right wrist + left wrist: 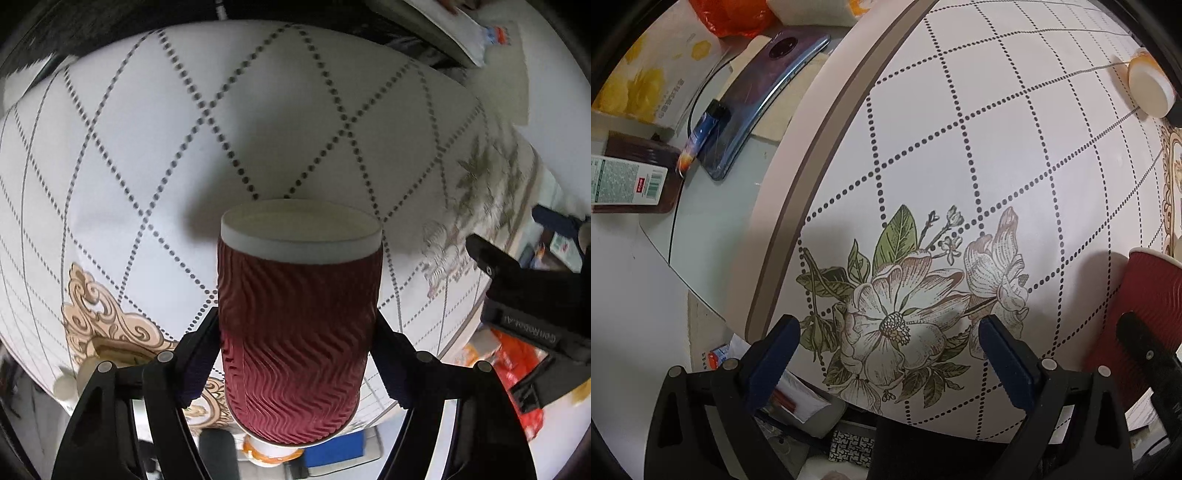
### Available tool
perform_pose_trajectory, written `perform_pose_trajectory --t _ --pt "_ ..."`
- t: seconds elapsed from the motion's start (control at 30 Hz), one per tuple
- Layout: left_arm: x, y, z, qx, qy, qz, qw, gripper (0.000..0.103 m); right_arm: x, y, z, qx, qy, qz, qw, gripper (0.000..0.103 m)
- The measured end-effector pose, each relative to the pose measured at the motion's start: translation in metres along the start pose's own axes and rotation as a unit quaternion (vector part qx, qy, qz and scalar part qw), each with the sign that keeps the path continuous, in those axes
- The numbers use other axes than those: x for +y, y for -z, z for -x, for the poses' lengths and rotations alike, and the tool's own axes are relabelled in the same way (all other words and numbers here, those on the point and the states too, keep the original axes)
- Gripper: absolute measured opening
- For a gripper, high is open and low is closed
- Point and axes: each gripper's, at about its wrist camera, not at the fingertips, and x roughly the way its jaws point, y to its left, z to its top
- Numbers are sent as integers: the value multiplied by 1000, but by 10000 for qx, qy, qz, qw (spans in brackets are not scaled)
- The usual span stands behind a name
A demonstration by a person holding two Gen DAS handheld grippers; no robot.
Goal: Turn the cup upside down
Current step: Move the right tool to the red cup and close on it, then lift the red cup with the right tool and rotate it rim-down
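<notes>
A dark red ribbed paper cup (pixel 299 332) with a white base fills the middle of the right wrist view. My right gripper (pixel 297 354) is shut on its sides and holds it above the patterned table with its white closed base pointing away from the camera. The cup also shows at the right edge of the left wrist view (pixel 1145 314), with the right gripper's black finger in front of it. My left gripper (pixel 888 354) is open and empty over the flower print near the table's edge.
The round white table (pixel 997 147) has a dotted grid and flower print. A white lidded jar (pixel 1148 88) lies at its far right. Beside the table are a phone (pixel 764 96), a lighter (pixel 701 136), a tissue box (pixel 653 77) and a dark bottle (pixel 631 177).
</notes>
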Motion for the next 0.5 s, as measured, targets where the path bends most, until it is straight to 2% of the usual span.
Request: perform_pose_trajectory --t 0.17,0.27,0.4,0.5 --pt "-7 -1 7 -64 -30 -54 10000 100 -30 5 4 92 -105 -720 9973 77" --pt "-12 -1 14 -105 -57 -80 9999 99 -49 17 4 152 -318 -1431 9891 77" --pt "-16 -4 20 -144 -87 -87 9998 99 -77 39 2 236 -866 -2719 9581 77" --pt "-19 -7 23 -168 -120 -113 9997 99 -93 51 -2 285 -1319 -3651 9211 77"
